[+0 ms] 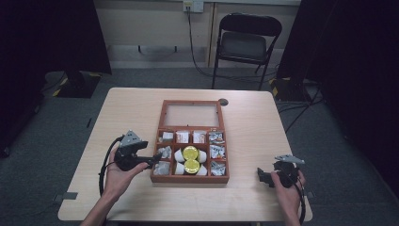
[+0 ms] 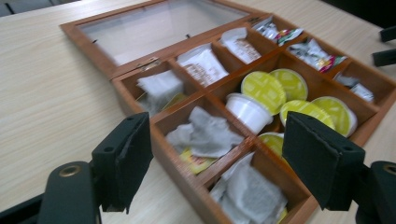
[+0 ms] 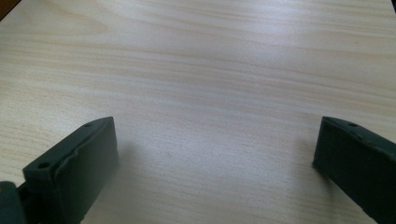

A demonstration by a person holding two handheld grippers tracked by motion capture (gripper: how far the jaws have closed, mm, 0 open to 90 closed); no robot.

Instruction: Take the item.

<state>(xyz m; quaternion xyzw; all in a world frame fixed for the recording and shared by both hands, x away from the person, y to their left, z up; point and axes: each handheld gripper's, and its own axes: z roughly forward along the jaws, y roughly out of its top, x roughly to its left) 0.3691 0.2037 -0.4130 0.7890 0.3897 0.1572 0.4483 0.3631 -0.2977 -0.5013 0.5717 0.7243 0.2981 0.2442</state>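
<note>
Left gripper [image 1: 153, 160] at the left wall of the wooden box [image 1: 189, 179], fingers [image 2: 123, 161] part open, holding nothing, framing grey tea bags [image 2: 205, 135]. Right gripper [image 1: 263, 177] right of the box, fingers wide, empty. Risk: snagging a divider, shoving the box. Pale wood desk [image 1: 131, 108]; folding chair [image 1: 247, 42] beyond the box, dark curtains.

My left gripper [image 1: 153, 161] hangs tilted, jaws apart with nothing between them. My right gripper [image 1: 261, 176] rests low, jaws wide.

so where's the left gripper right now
In the high view the left gripper is at the left side of the wooden box, its open jaws pointing at the near-left compartments holding grey tea bags.
</note>
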